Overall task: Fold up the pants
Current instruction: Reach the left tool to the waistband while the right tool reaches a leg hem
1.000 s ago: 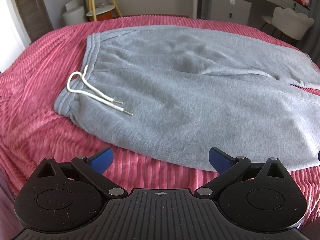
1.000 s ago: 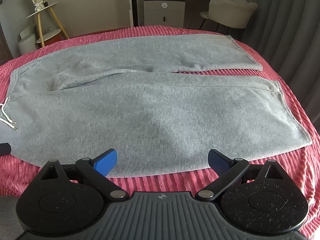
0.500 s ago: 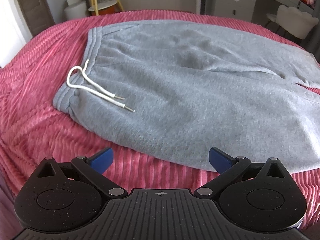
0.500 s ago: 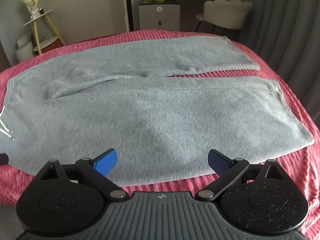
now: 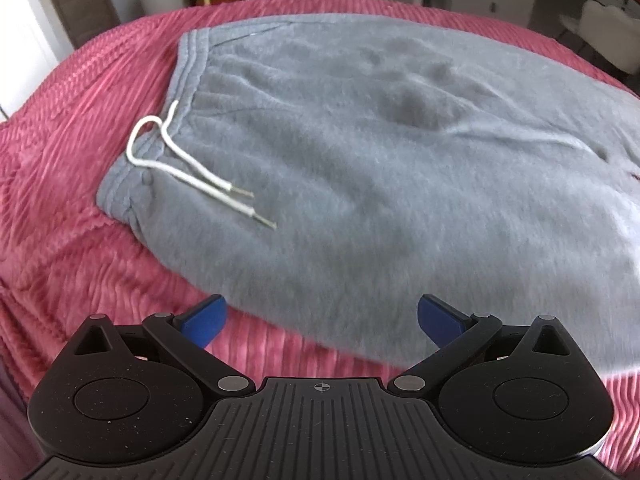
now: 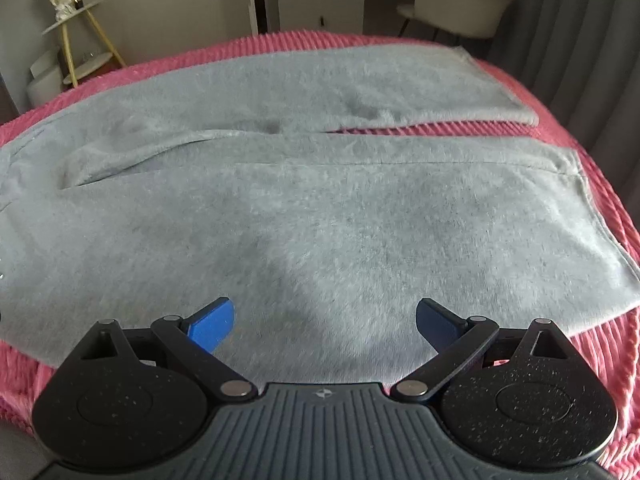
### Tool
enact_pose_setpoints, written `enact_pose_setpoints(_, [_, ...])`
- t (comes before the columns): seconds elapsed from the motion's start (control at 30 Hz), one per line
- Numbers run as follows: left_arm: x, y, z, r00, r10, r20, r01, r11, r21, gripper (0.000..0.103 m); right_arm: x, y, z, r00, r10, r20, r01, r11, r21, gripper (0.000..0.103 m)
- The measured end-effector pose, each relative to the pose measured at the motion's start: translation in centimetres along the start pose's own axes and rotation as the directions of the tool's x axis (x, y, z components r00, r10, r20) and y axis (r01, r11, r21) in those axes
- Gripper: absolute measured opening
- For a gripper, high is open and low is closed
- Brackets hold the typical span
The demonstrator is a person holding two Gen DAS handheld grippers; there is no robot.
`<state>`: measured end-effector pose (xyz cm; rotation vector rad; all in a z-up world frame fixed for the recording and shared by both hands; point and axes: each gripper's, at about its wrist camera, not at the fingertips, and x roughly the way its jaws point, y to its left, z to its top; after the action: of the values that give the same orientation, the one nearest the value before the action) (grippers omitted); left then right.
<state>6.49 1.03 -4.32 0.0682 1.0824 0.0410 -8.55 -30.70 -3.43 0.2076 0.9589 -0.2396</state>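
Observation:
Grey sweatpants (image 5: 380, 152) lie flat on a pink ribbed bedspread (image 5: 60, 208), waistband to the left with a white drawstring (image 5: 188, 168) on top. In the right wrist view the two legs (image 6: 320, 220) stretch to the right, the far leg (image 6: 340, 84) apart from the near one. My left gripper (image 5: 320, 320) is open and empty, over the near edge of the pants by the waist. My right gripper (image 6: 324, 324) is open and empty, over the near leg's edge.
The bedspread (image 6: 600, 152) drops off at the right by grey curtains (image 6: 580, 20). Behind the bed stand a yellow-legged side table (image 6: 80, 40), a white cabinet (image 6: 320, 4) and a white chair (image 6: 460, 4).
Both grippers have moved forward and lower toward the pants; the near edge now lies between the fingers. Both stay open.

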Motion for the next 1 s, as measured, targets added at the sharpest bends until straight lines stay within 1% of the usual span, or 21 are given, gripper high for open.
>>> enact_pose_setpoints(0.07, [0.1, 0.0, 1.5, 1.000, 0.009, 0.018, -0.009, 1.000, -0.028, 0.103, 0.8, -0.8, 2.2, 1.000, -0.014, 0.012, 0.014, 1.000, 0.002, 0.098])
enact_pose_setpoints(0.17, [0.5, -0.1, 4.6, 0.999, 0.007, 0.046, -0.004, 0.997, -0.077, 0.103, 1.8, -2.3, 6.7, 0.997, -0.034, 0.071, 0.032, 0.999, 0.021, 0.098])
enact_pose_setpoints(0.2, [0.7, -0.2, 5.6, 0.999, 0.004, 0.053, 0.001, 0.995, -0.096, 0.103, 2.4, -3.0, 8.7, 0.995, -0.040, 0.091, 0.036, 0.998, 0.043, 0.098])
enact_pose_setpoints(0.3, [1.7, -0.4, 9.1, 0.997, 0.014, 0.079, -0.002, 0.989, -0.146, 0.103, 5.1, -5.2, 14.9, 0.994, -0.044, 0.097, 0.030, 0.989, 0.147, 0.098])
enact_pose_setpoints(0.37, [2.8, -0.8, 11.2, 0.995, 0.047, 0.083, -0.031, 0.984, -0.177, 0.103, 8.0, -6.7, 19.5, 0.996, -0.045, 0.080, 0.025, 0.971, 0.237, 0.098])
enact_pose_setpoints(0.43, [3.9, -1.0, 12.8, 0.992, 0.090, 0.087, -0.069, 0.973, -0.221, 0.103, 11.1, -7.8, 23.3, 0.997, -0.069, 0.044, 0.052, 0.951, 0.304, 0.098])
enact_pose_setpoints(0.5, [5.1, -1.3, 13.5, 0.989, 0.124, 0.084, -0.100, 0.964, -0.248, 0.103, 14.6, -8.6, 26.8, 0.994, -0.107, 0.000, 0.100, 0.926, 0.364, 0.097])
enact_pose_setpoints(0.6, [6.6, -1.7, 13.2, 0.983, 0.152, 0.105, -0.125, 0.966, -0.226, 0.103, 19.3, -9.0, 31.0, 0.990, -0.135, -0.039, 0.139, 0.896, 0.422, 0.097])
enact_pose_setpoints(0.7, [8.2, -1.6, 13.4, 0.982, 0.162, 0.099, -0.138, 0.967, -0.212, 0.103, 23.3, -9.4, 34.1, 0.988, -0.140, -0.066, 0.154, 0.867, 0.474, 0.097])
enact_pose_setpoints(0.77, [9.2, -1.2, 13.6, 0.988, 0.121, 0.094, -0.101, 0.975, -0.200, 0.103, 25.0, -10.1, 35.4, 0.988, -0.139, -0.061, 0.150, 0.826, 0.543, 0.096])
enact_pose_setpoints(0.8, [9.6, -0.9, 13.8, 0.991, 0.096, 0.089, -0.076, 0.976, -0.206, 0.103, 25.9, -10.3, 35.9, 0.987, -0.141, -0.075, 0.158, 0.805, 0.571, 0.096])
enact_pose_setpoints(0.83, [10.1, -0.6, 13.9, 0.993, 0.077, 0.084, -0.057, 0.975, -0.216, 0.103, 26.9, -10.5, 36.3, 0.982, -0.152, -0.115, 0.190, 0.792, 0.579, 0.095])
enact_pose_setpoints(0.9, [11.0, 0.3, 14.6, 0.997, 0.041, 0.068, -0.024, 0.971, -0.239, 0.103, 29.2, -10.7, 36.3, 0.956, -0.183, -0.229, 0.282, 0.782, 0.556, 0.088])
enact_pose_setpoints(0.93, [11.3, 0.7, 15.0, 0.997, 0.035, 0.063, -0.018, 0.969, -0.247, 0.103, 29.7, -10.8, 36.0, 0.954, -0.185, -0.238, 0.290, 0.779, 0.556, 0.086])
enact_pose_setpoints(0.97, [11.4, 1.3, 15.6, 0.998, 0.027, 0.062, -0.010, 0.968, -0.251, 0.103, 29.6, -10.9, 35.7, 0.959, -0.192, -0.210, 0.279, 0.777, 0.564, 0.080])
enact_pose_setpoints(1.0, [11.5, 1.9, 16.2, 0.997, 0.007, 0.072, 0.012, 0.966, -0.259, 0.103, 29.3, -10.9, 35.4, 0.962, -0.209, -0.177, 0.273, 0.781, 0.562, 0.068])
